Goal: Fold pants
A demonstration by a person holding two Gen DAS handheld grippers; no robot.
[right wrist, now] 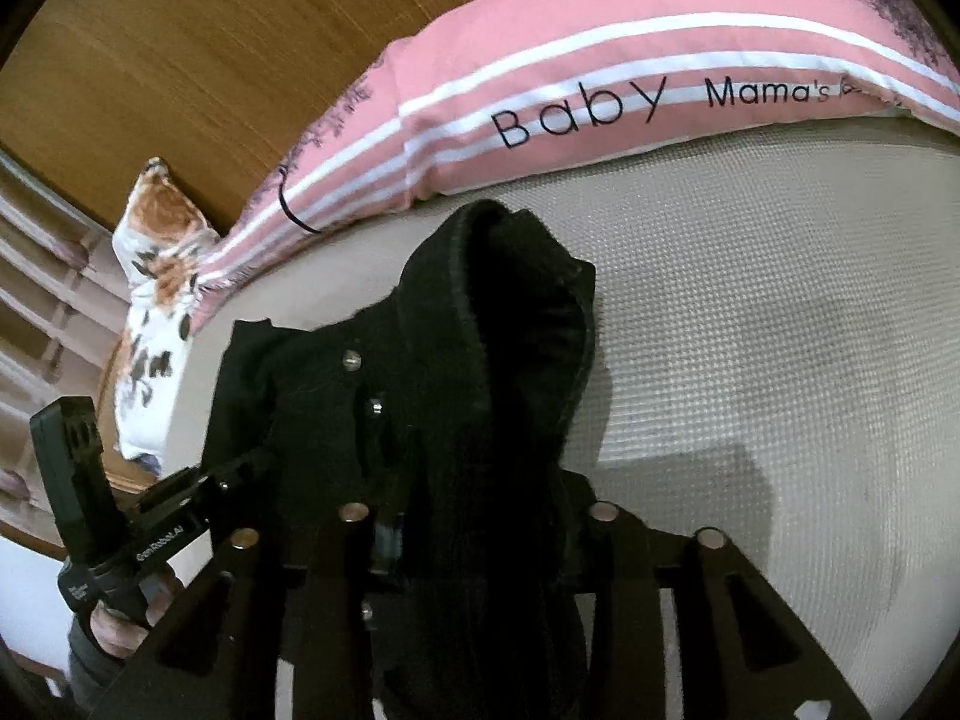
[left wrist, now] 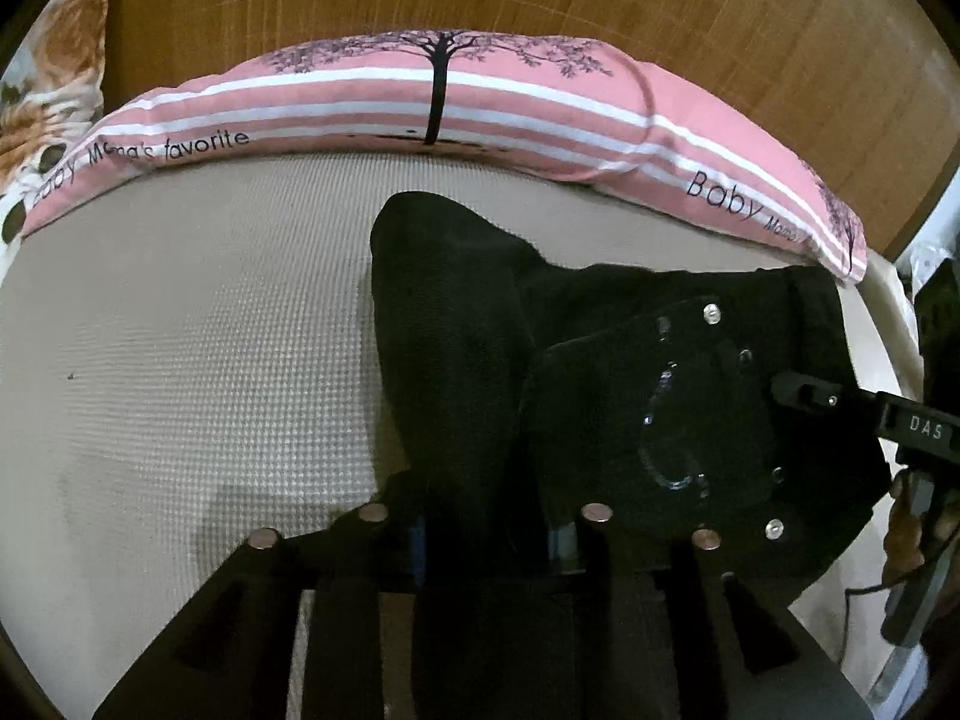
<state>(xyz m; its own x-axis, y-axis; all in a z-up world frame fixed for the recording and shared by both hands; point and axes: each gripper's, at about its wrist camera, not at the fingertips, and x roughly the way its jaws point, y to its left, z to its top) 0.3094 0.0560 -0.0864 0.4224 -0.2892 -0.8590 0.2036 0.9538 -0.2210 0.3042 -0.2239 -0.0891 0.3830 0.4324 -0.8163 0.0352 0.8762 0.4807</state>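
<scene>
Black pants (left wrist: 444, 312) lie bunched on the beige waffle bedsheet (left wrist: 180, 360), with the waistband and its metal studs (left wrist: 711, 312) to the right. My left gripper (left wrist: 489, 516) straddles a thick fold of the pants; its jaws stand a little apart and the cloth runs between them. In the right wrist view a raised hump of the same pants (right wrist: 510, 330) runs forward from my right gripper (right wrist: 480, 528). Its jaws also stand apart around the cloth. The two grippers sit side by side on the garment. A hand (right wrist: 120, 618) holds the left one.
A long pink striped pillow (left wrist: 450, 108) (right wrist: 600, 90) lies along the wooden headboard (left wrist: 600, 0) just beyond the pants. A floral pillow (left wrist: 54, 90) (right wrist: 156, 276) sits at one end. Bare sheet (right wrist: 750, 330) spreads to the outer side of each gripper.
</scene>
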